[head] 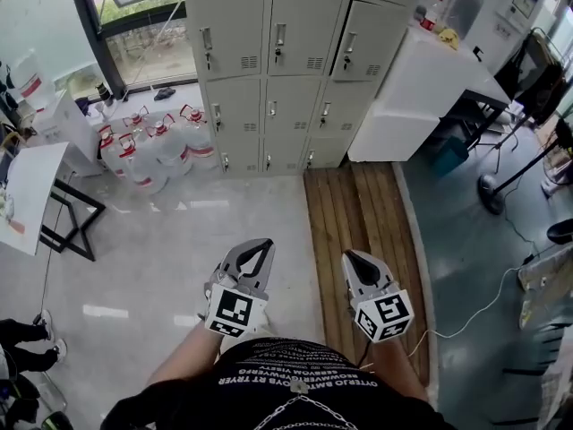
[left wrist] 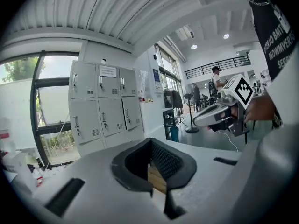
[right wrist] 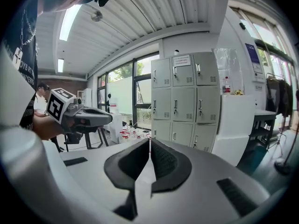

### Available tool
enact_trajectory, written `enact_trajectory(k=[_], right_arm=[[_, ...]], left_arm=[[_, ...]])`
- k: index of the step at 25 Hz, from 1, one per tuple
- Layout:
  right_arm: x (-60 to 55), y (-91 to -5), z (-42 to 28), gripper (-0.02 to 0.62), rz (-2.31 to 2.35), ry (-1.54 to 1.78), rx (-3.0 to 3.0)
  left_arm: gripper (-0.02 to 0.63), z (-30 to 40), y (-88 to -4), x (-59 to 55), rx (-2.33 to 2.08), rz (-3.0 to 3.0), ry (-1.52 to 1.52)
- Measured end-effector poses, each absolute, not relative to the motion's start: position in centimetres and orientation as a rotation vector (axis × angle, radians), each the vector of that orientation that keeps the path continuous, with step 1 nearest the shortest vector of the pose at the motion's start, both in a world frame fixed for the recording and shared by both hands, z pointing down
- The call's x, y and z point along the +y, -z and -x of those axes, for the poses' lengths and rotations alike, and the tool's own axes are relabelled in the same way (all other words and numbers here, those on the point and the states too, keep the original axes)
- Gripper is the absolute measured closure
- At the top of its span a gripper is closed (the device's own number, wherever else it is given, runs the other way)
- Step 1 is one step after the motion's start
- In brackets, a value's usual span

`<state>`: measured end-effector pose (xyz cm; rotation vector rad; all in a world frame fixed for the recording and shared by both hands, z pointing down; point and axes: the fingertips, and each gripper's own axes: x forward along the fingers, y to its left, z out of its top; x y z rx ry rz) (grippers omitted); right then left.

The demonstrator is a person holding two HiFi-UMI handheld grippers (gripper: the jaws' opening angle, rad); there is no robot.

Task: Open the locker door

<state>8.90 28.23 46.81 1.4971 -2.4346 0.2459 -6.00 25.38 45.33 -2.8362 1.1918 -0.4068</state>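
While the locker [head: 295, 61] stands at the floor's far edge, between the water bottles [head: 148, 146] and the white counter [head: 421, 88], you hold the left gripper [head: 266, 243] and right gripper [head: 351, 255] at your waist, both pinched closed on nothing, since it is well out of reach for now

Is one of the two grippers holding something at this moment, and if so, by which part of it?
Nothing is held. The left gripper and the right gripper both have their jaws together with nothing between them, well short of the lockers.
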Motion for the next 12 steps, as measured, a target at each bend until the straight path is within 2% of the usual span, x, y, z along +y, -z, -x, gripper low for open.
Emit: enact_trajectory(k=[5, 12], right_arm=[[26.1, -46.7, -7.8, 0.572, -1.532, -0.266, -2.407], [23.6, -45.2, -5.8, 0.557, -1.555, -0.228, -2.41]], left_arm=[[0.614, 7.7, -44.2, 22.1, 1.207, 2.871, 0.281], [0.614, 10.1, -44.1, 19.3, 1.202, 2.874, 0.286]])
